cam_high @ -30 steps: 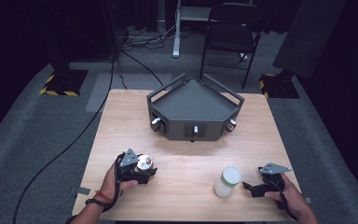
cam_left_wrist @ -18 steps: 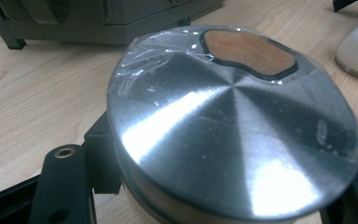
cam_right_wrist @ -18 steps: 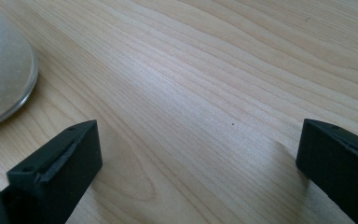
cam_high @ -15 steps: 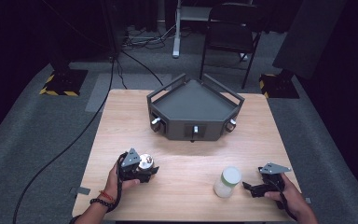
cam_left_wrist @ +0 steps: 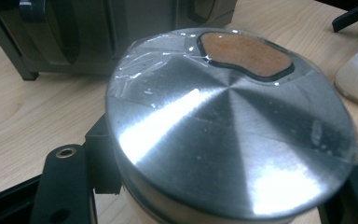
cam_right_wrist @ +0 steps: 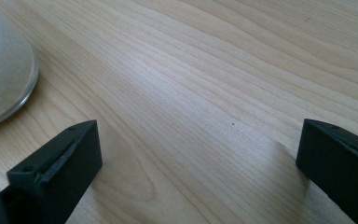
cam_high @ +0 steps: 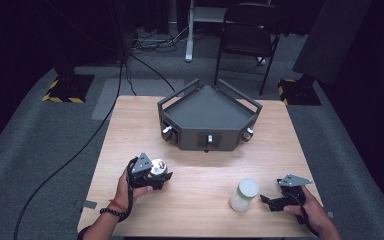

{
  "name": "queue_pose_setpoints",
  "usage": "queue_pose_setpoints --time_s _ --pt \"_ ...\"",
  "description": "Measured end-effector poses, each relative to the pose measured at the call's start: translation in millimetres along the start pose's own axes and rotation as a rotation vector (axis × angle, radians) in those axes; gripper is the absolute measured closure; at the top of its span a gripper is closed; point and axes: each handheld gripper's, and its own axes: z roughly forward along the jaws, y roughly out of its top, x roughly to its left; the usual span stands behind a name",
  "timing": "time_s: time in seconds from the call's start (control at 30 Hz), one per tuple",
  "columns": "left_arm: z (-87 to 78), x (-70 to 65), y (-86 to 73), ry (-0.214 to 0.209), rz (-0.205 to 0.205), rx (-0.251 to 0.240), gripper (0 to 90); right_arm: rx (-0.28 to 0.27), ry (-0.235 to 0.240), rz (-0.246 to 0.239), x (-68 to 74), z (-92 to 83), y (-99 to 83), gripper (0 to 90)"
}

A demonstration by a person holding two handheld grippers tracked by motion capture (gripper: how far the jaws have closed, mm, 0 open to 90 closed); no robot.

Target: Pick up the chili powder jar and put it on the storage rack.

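Wooden table (cam_high: 200, 200) unchanged; left tongs (cam_high: 152, 176) still pinching metal-lidded jar (cam_left_wrist: 233, 135); right tongs (cam_high: 274, 201) spread, idle.

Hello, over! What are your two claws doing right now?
Left gripper shut on metal-lidded container. Right gripper open, empty, beside white jar. Nothing between.

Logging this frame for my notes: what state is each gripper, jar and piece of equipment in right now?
left gripper: shut on the metal-lidded jar.
metal-lidded jar: lid on, held between the fingers, beside the grey console.
right gripper: open, holding nothing, low over the table.
white jar: upright on the table, lid on, apart from the right gripper.
grey console: standing at the table's far side, untouched.
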Motion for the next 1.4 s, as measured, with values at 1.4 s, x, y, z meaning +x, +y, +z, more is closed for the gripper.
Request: queue_pose_setpoints --time_s 1.4 --pt "6.7 -3.7 44.8 0.077 -0.005 -0.069 31.5 0.0 0.002 -0.003 0.1 -0.4 -0.4 0.0"
